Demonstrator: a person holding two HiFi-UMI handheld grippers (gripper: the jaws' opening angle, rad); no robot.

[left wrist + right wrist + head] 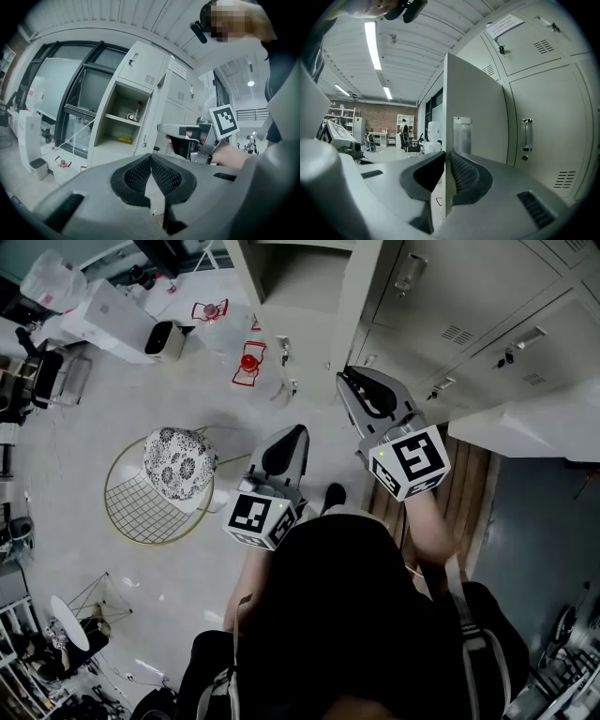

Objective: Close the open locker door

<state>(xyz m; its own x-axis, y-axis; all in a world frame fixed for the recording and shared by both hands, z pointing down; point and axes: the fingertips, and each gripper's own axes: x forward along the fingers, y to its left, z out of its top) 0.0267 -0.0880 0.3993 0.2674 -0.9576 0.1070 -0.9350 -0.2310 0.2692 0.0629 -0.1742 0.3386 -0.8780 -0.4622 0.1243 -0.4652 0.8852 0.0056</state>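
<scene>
The open locker door (476,112) stands edge-on toward me, its free edge running down between my right gripper's (446,161) pads. That gripper is shut on the door. From the head view the door (354,296) juts out from the open compartment (300,277), with the right gripper (349,381) at its edge. The left gripper view shows the compartment (123,117) with a shelf and small items, the door (157,117) beside it, and the right gripper (164,127) on the door. My left gripper (151,161) is shut and empty, held back from the locker (295,432).
Closed grey lockers (487,324) fill the wall to the right. A wire chair with a patterned cushion (178,465) stands to the left on the floor. Red items (247,362) and a white appliance (169,338) lie near the locker's foot. Wooden slats (469,474) lie at the right.
</scene>
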